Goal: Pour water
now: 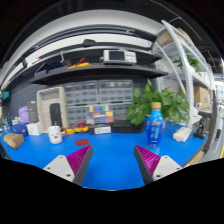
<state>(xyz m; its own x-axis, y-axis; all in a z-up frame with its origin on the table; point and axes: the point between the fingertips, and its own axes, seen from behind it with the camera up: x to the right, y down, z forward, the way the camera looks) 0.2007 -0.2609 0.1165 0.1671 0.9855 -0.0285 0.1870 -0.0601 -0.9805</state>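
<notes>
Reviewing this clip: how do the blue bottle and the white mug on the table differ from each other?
The blue bottle is tall and slim, while the white mug is short and squat. The bottle is blue with a label; the mug is white with a red mark. The bottle stands before the green plant, the mug across the table near the shelving. Both stand upright on the blue table, well beyond the open gripper, which holds nothing.

A leafy green plant (pixel 160 102) stands beside a drawer cabinet (pixel 98 99) behind the blue table (pixel 110 150).
</notes>
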